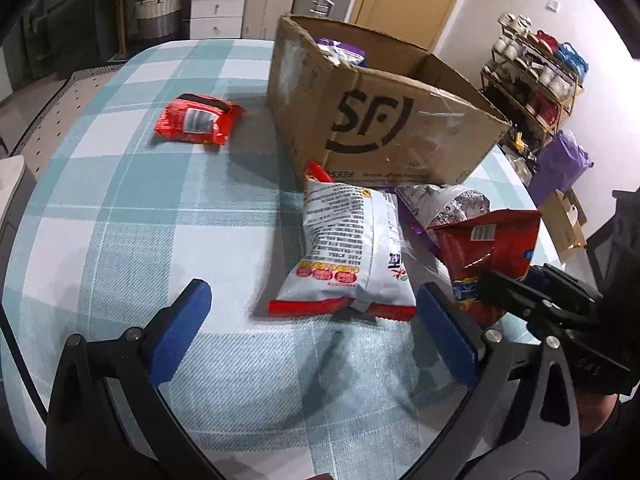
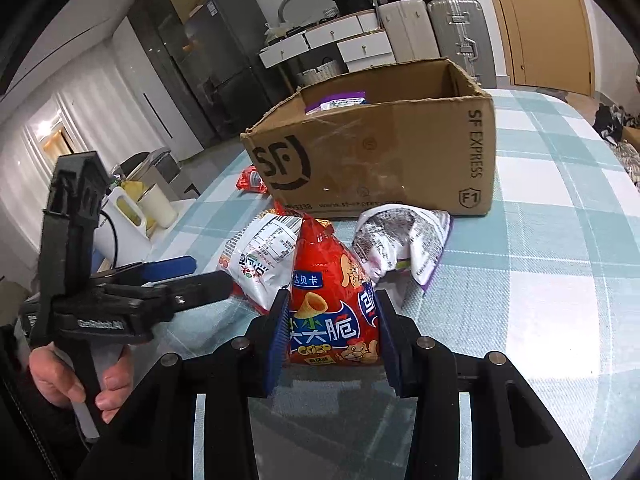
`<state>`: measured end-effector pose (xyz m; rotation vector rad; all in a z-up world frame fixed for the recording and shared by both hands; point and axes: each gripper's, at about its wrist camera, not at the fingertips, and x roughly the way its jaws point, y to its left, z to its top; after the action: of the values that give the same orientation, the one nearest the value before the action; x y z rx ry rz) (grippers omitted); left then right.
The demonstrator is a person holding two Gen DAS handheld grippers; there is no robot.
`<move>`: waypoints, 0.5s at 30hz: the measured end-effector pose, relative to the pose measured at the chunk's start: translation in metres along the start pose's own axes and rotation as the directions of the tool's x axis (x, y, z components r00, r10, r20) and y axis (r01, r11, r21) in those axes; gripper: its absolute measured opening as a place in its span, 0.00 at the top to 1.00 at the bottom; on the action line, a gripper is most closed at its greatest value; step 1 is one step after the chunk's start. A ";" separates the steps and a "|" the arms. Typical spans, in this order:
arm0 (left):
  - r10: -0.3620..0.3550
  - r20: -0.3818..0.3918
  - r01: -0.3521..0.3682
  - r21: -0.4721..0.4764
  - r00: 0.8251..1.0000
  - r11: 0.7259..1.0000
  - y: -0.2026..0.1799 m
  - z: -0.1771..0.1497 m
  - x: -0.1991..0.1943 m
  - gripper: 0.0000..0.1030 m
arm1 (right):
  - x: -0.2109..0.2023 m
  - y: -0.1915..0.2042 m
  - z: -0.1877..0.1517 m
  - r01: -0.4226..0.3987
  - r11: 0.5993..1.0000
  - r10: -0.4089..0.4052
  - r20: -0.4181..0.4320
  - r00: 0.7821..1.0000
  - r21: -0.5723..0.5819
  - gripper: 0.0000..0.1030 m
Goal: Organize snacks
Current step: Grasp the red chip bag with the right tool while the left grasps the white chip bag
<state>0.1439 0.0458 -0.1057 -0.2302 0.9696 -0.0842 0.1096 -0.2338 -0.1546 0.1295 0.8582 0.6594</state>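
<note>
My right gripper [image 2: 332, 304] is shut on a red crisp bag [image 2: 332, 292], held upright; the bag also shows in the left wrist view [image 1: 488, 248]. My left gripper [image 1: 312, 300] is open and empty, just in front of a white snack bag [image 1: 348, 248] lying on the table; the same bag appears in the right wrist view [image 2: 260, 256]. A silver and purple bag [image 2: 400, 240] lies before the cardboard SF box [image 2: 380, 152], which holds a purple packet [image 2: 340, 102]. A small red packet [image 1: 196, 120] lies left of the box [image 1: 384, 120].
The table has a blue and white checked cloth [image 1: 140, 220]. A shoe rack [image 1: 532, 76] and a purple bag [image 1: 560, 164] stand beyond the table's right edge. White containers [image 2: 132, 216] stand off the left side. Drawers and suitcases [image 2: 452, 28] line the far wall.
</note>
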 end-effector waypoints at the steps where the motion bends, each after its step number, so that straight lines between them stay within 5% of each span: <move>1: -0.002 -0.003 0.002 0.002 1.000 1.000 0.000 0.000 0.002 0.01 | -0.001 0.000 0.000 0.004 1.000 -0.004 0.002 1.000 0.001 0.60; 15: -0.027 -0.020 0.028 0.057 0.999 0.998 -0.015 0.023 0.025 0.01 | -0.014 -0.003 -0.001 0.019 1.000 -0.019 0.020 1.000 0.019 0.60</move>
<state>0.1774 0.0305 -0.1094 -0.1903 0.9823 -0.1394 0.1038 -0.2449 -0.1468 0.1440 0.8453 0.6314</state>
